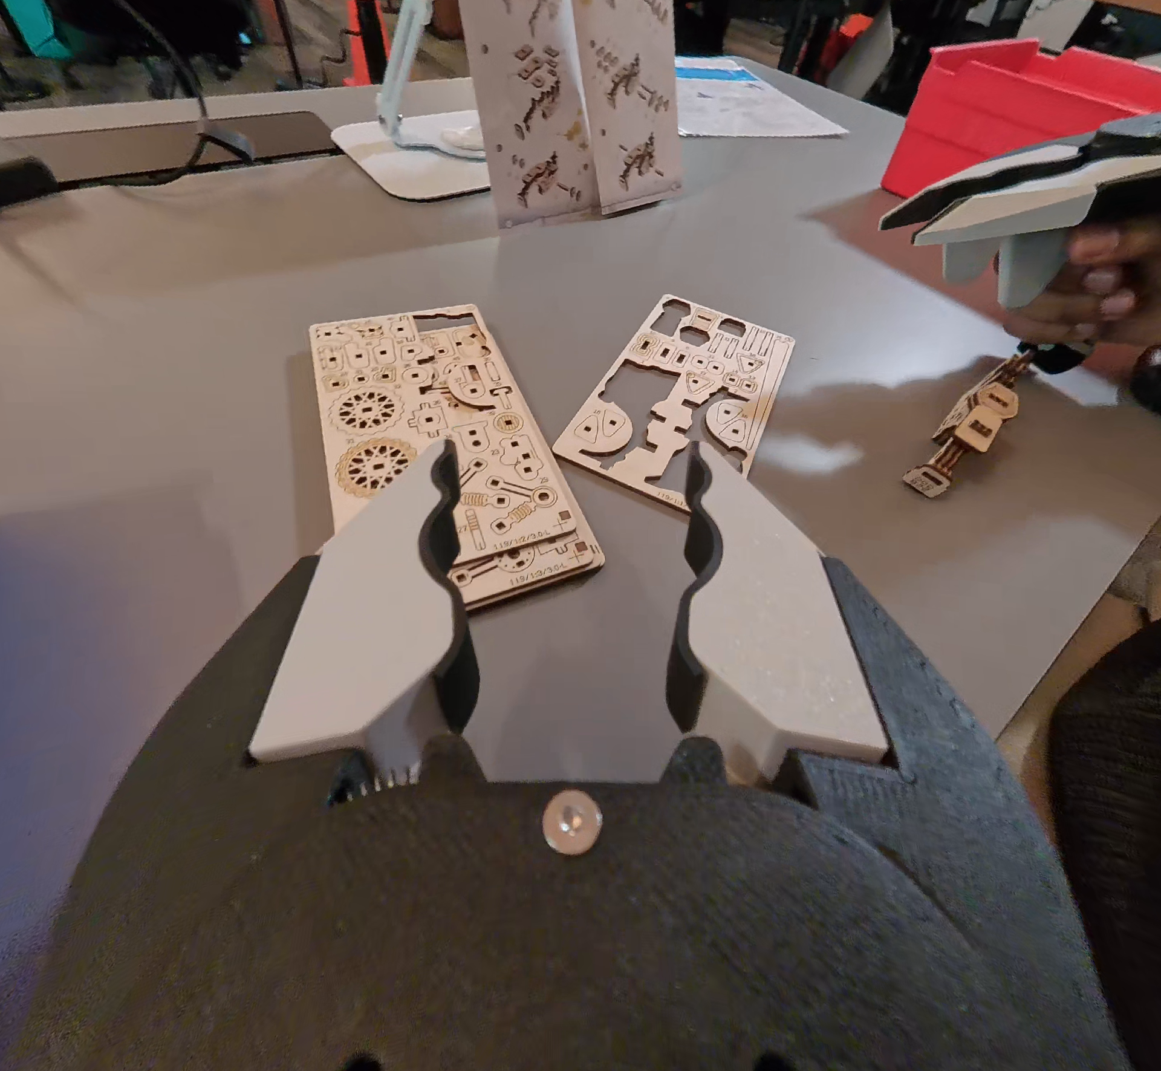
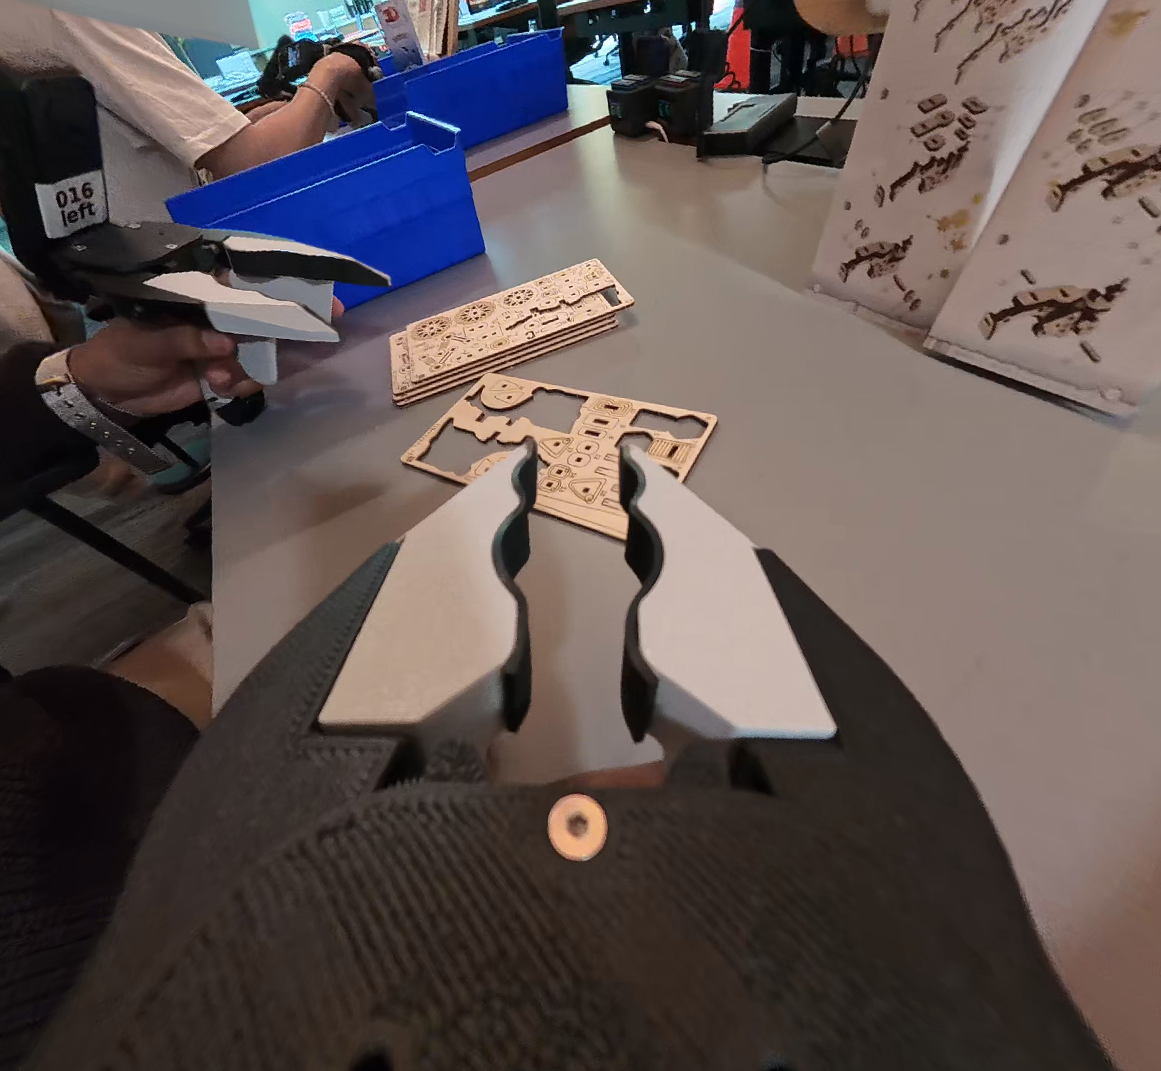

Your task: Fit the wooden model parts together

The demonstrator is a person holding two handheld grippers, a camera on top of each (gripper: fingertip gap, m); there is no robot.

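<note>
A stack of laser-cut wooden part sheets (image 1: 440, 425) lies on the grey table (image 1: 188, 350), and a single sheet with several parts punched out (image 1: 678, 400) lies to its right. A small part-built wooden model (image 1: 970, 425) lies at the far right, under the hand holding my right gripper (image 1: 904, 227). My left gripper (image 1: 572, 456) is open and empty, hovering over the near ends of both sheets. In the right wrist view my right gripper (image 2: 578, 453) is open and empty above the single sheet (image 2: 597, 431), with the stack (image 2: 502, 331) beyond it. My left gripper (image 2: 361, 309) shows there at the left.
Two printed instruction sheets (image 1: 565, 67) stand upright at the back of the table; they also show in the right wrist view (image 2: 1005, 161). A red bin (image 1: 1005, 111) sits at the back right. Blue bins (image 2: 352, 205) stand beyond the stack. Another person works at the far table.
</note>
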